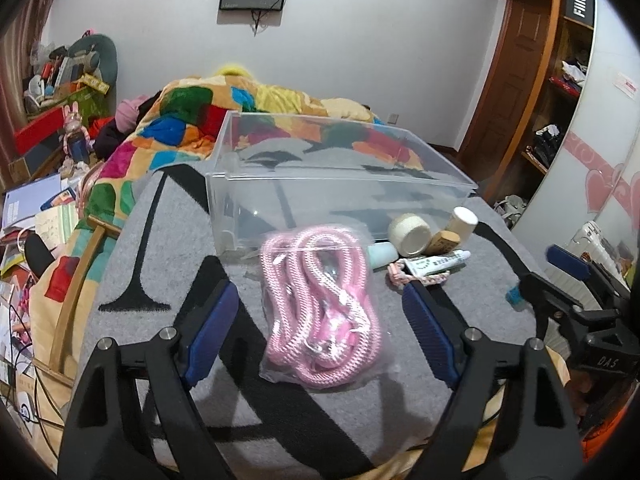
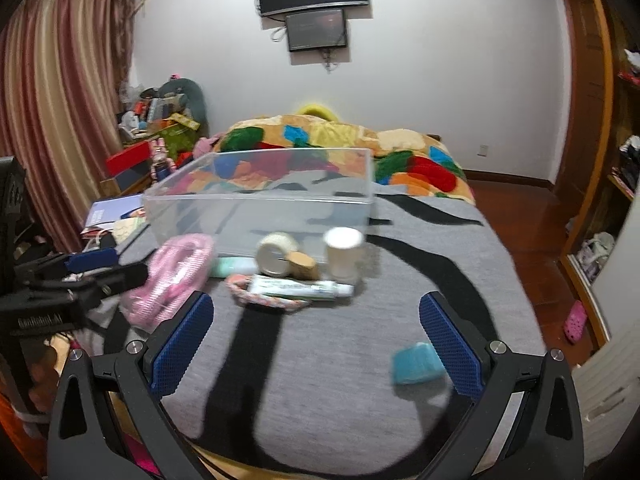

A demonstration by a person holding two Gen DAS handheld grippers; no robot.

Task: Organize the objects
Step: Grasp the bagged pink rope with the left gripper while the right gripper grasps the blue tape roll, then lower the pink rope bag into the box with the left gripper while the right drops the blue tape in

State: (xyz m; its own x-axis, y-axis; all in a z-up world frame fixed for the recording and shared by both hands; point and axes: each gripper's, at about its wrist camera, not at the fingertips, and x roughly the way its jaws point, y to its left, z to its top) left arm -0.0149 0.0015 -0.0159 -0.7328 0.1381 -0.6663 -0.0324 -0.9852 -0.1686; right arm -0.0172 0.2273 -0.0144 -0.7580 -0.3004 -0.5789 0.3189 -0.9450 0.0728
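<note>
A clear plastic box (image 1: 340, 184) (image 2: 260, 208) stands empty on the grey mat. My left gripper (image 1: 320, 320) is open, its blue pads either side of a bagged pink rope (image 1: 320, 308), not touching it. The rope also shows in the right wrist view (image 2: 168, 280). In front of the box lie a tape roll (image 1: 410, 234) (image 2: 276, 258), a white jar (image 1: 464, 224) (image 2: 344, 252), a cork (image 2: 304, 266), a tube (image 1: 436, 264) (image 2: 300, 288) and a braided cord (image 2: 268, 300). My right gripper (image 2: 316, 344) is open and empty above the mat, beside a teal block (image 2: 416, 364).
The grey mat with black stripes (image 2: 320, 380) covers the bed end. A colourful blanket (image 1: 192, 120) lies behind the box. Clutter and books (image 1: 40, 216) fill the left floor. A wardrobe with shelves (image 1: 560, 80) stands at right.
</note>
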